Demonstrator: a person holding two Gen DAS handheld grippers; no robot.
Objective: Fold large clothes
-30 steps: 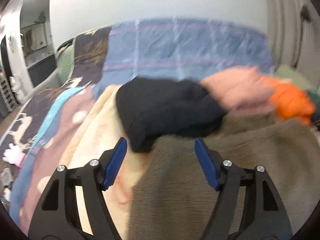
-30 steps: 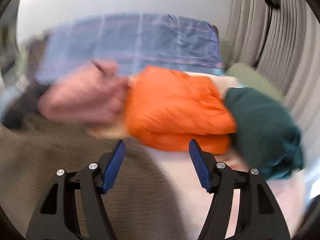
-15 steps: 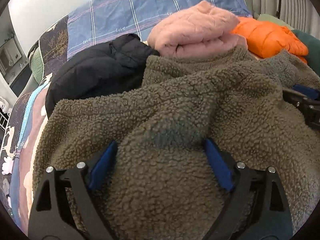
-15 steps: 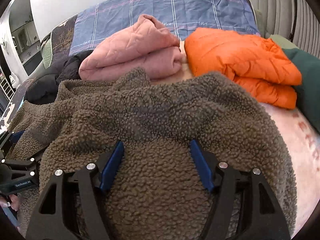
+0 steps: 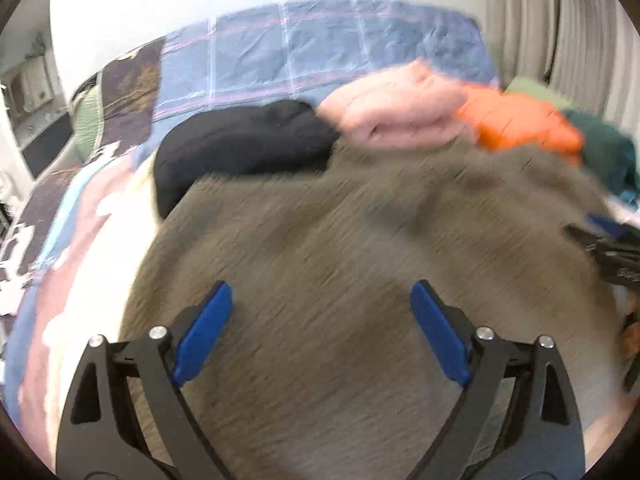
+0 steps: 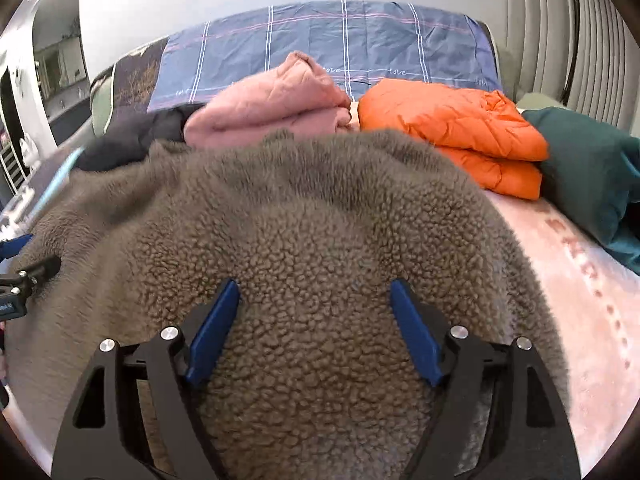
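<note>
Left wrist: left claw (image 5: pixel 320 320) jaws have just been opening, now wide apart over the blurred olive-brown sherpa fleece jacket (image 5: pixel 360 260) on the bed | Right wrist: right claw (image 6: pixel 314 312) likewise opened, fleece (image 6: pixel 320 220) released flat | Fold step likely laid down.

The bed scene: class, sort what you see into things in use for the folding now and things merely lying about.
In use:
- brown fleece
- left gripper, open over it
- right gripper, open over it

Lying about:
- pink jacket, folded
- orange jacket, folded
- black garment
- teal garment
- plaid bedding
</note>
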